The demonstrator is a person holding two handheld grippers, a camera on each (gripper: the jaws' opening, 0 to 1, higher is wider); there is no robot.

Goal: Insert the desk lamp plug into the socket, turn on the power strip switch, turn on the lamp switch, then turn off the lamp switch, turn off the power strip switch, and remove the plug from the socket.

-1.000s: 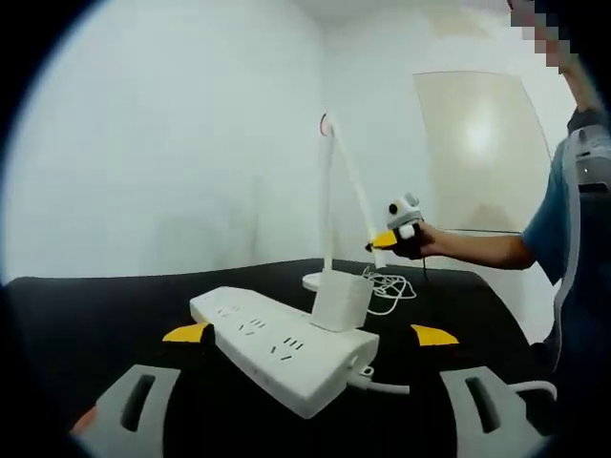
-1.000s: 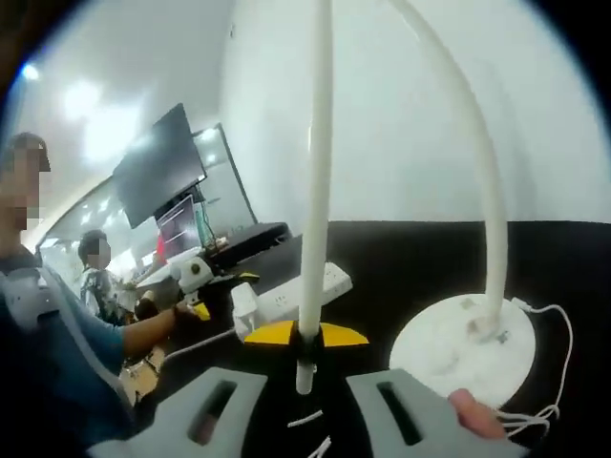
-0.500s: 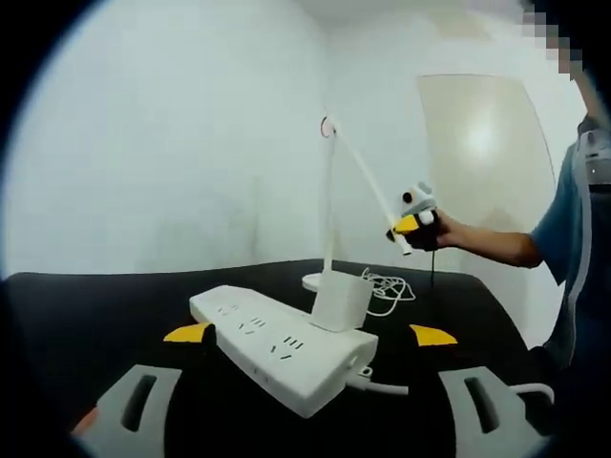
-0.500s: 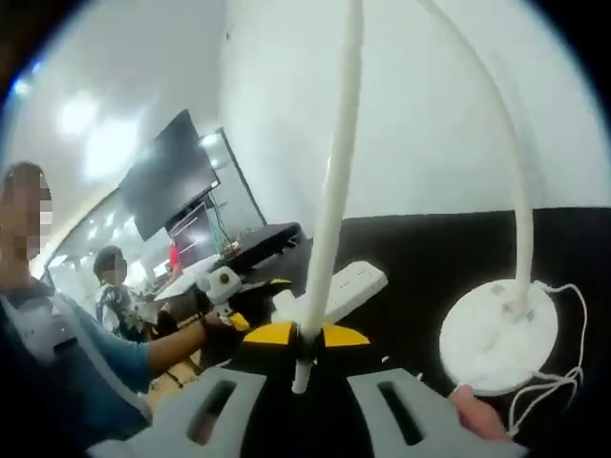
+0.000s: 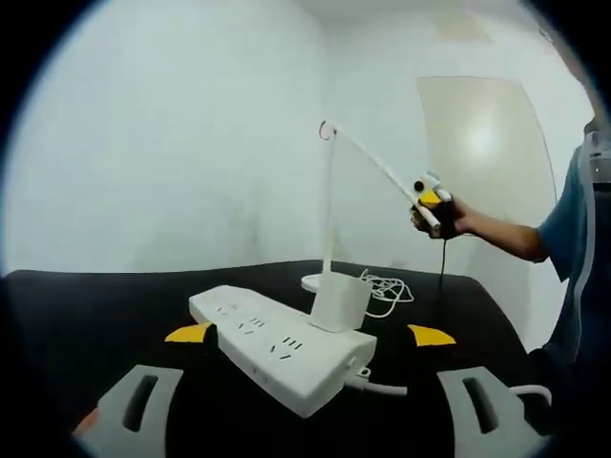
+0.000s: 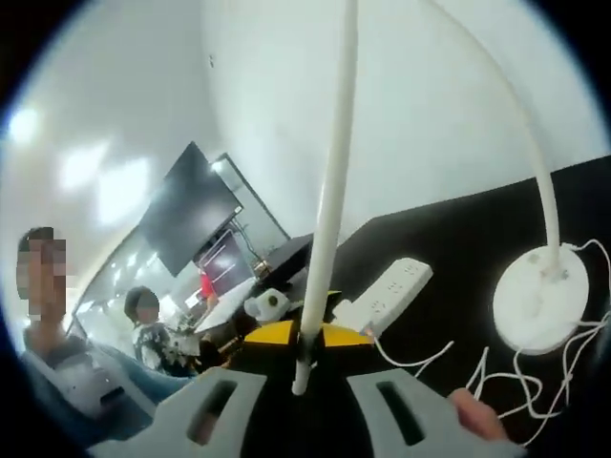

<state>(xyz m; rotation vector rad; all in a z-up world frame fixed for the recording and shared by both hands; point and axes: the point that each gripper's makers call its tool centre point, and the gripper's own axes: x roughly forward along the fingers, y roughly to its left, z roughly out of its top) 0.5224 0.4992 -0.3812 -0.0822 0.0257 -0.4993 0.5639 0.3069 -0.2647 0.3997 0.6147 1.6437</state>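
The white power strip [image 5: 277, 343] lies on the black table, with the lamp's white plug block [image 5: 341, 301] standing in its far end. My left gripper [image 5: 308, 335] hovers just in front of it, open, a yellow tip on either side. Behind rises the white desk lamp's post [image 5: 327, 205], and its thin head bar [image 5: 382, 172] slants out to the right. My right gripper [image 5: 431, 202], held by a hand, is shut on that bar's end. In the right gripper view the bar [image 6: 329, 191] runs up from between the closed yellow tips of my right gripper [image 6: 301, 336], with the lamp base [image 6: 544, 310] and power strip [image 6: 396, 286] below.
Loose white cable [image 6: 496, 382] coils beside the lamp base on the black table [image 5: 86, 315]. A white wall stands behind. A person in blue [image 5: 573, 239] stands at the right. A dark wall monitor [image 6: 186, 215] and another person [image 6: 143, 329] are far off.
My right gripper has risen and moved right with the lamp head bar, swinging the bar up and outward. The left gripper, power strip and plug have stayed put.
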